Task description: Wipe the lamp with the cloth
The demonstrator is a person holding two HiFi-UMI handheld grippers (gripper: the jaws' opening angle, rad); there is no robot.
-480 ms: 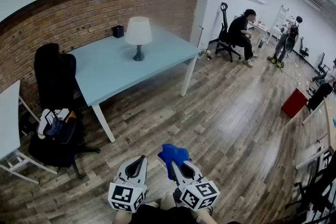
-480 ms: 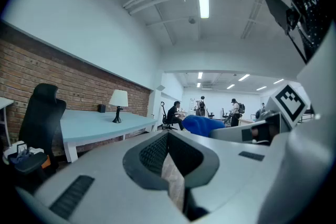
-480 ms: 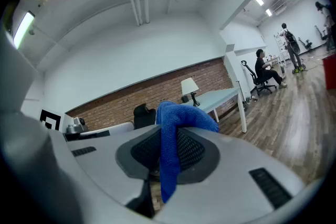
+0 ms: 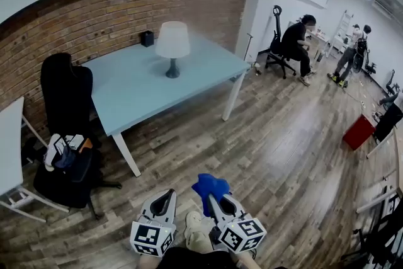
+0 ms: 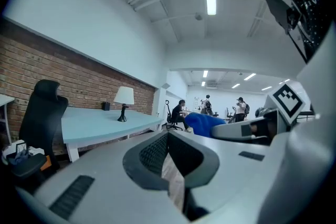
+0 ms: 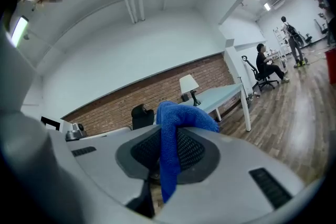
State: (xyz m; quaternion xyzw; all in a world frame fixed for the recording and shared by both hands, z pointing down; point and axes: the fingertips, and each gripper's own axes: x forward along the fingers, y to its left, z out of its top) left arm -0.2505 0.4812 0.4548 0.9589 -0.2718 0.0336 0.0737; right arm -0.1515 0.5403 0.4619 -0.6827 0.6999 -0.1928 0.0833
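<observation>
A lamp (image 4: 172, 44) with a white shade and dark base stands on the light blue table (image 4: 138, 91), far ahead of me; it also shows small in the left gripper view as the lamp (image 5: 124, 100) and in the right gripper view as the lamp (image 6: 189, 86). My right gripper (image 4: 210, 196) is shut on a blue cloth (image 4: 210, 186), which bulges out between its jaws as the cloth (image 6: 173, 134). My left gripper (image 4: 165, 198) is held low beside it, jaws shut with nothing between them. Both grippers are well short of the table.
A black office chair (image 4: 66, 94) stands at the table's left end, with a bag of items (image 4: 63, 154) on a seat below it. A white table edge (image 4: 9, 142) is at far left. People (image 4: 296, 41) sit and stand at the back right. A red box (image 4: 359, 131) sits on the wooden floor.
The view has shifted slightly towards the table; the lamp sits a little lower and further right in frame. Both grippers keep their pose, cloth still held.
</observation>
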